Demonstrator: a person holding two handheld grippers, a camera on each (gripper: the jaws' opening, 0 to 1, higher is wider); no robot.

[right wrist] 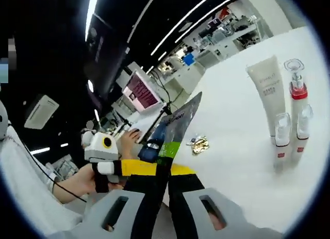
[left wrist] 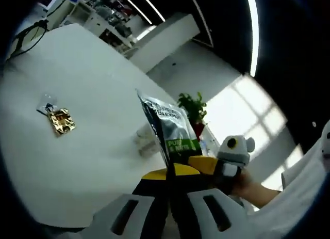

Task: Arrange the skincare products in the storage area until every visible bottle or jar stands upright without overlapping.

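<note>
4 bottles [right wrist: 286, 107] upright on table [right wrist: 242, 161], wrapper [right wrist: 199, 144] left.

We see each gripper [left wrist: 168, 208] [right wrist: 166, 210] built with pale grey slotted jaws, black inner faces and yellow tips. The person's sleeve [right wrist: 20, 166] is white, with a thin black cable.

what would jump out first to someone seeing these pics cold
A flat foil pouch with a green label stands edge-up between both grippers, pinched in the left gripper and the right gripper. On the white table, a white tube and three clear bottles stand upright together, and a small gold sachet lies apart.
</note>
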